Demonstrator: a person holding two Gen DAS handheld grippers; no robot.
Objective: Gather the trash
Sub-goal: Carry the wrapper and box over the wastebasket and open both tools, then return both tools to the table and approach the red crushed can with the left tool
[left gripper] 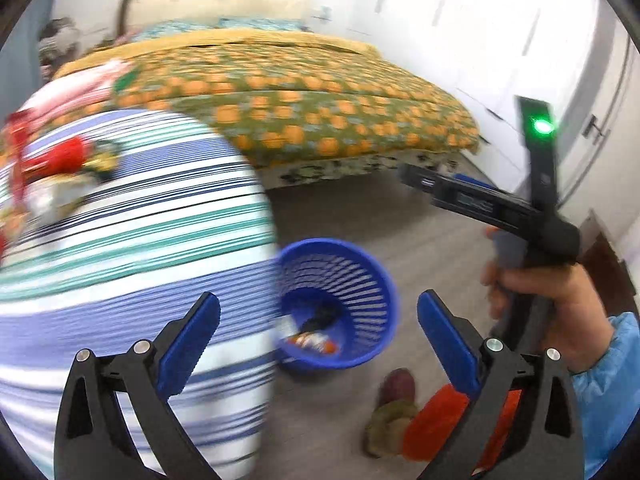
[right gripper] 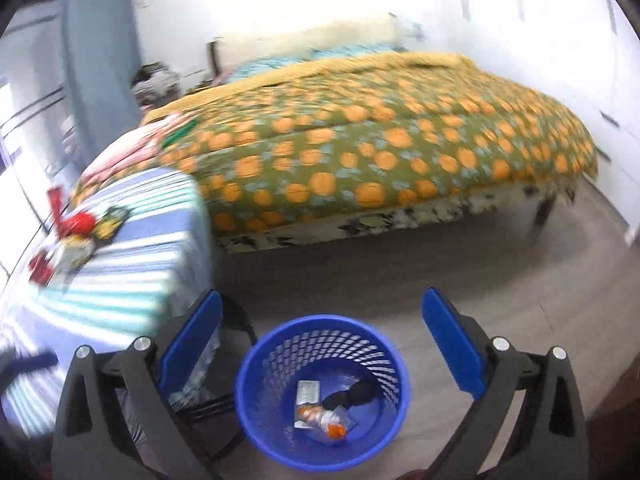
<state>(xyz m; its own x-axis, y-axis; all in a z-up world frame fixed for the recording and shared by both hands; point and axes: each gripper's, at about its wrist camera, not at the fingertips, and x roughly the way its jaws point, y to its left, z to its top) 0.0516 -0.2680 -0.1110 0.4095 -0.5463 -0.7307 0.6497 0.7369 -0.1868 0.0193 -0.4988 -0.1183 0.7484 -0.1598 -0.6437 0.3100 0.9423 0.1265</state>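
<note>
Bedroom with pale walls, white wardrobe doors (left gripper: pixel 460 32) along the right, grey wood-look floor (right gripper: pixel 400 272). Large bed (right gripper: pixel 380 152) under a green cover dotted with orange circles, filling the middle of both views. Nearer and to the left, a surface draped in a blue, white and teal striped cloth (left gripper: pixel 132 248), blurred in both views, carrying a small heap of red, white and yellow wrappers (right gripper: pixel 76 232) near its far left edge.

Blue mesh wastebasket (right gripper: pixel 322 392) standing upright on the floor just beside the striped cloth, seen almost from above in the right wrist view. Lying at its bottom: an orange-and-white wrapper (right gripper: pixel 324 420), a small pale packet (right gripper: pixel 307 392), and something dark and crumpled (right gripper: pixel 352 396).

Left gripper (left gripper: pixel 318 340) spread wide, blue pads far apart, nothing between them, aimed down toward the basket and the edge of the cloth. Right gripper (right gripper: pixel 322 340) likewise spread wide and empty, hanging over the basket, rim visible between the two fingers, no contact. From the left wrist view, the right tool seen from the side, held in a hand (left gripper: pixel 556 312) in a light blue sleeve (left gripper: pixel 608 384), a green light (left gripper: pixel 542 126) glowing on its upright black post.

Low on the floor in the left wrist view, red and brownish slippers (left gripper: pixel 400 412), partly hidden behind the gripper finger.
</note>
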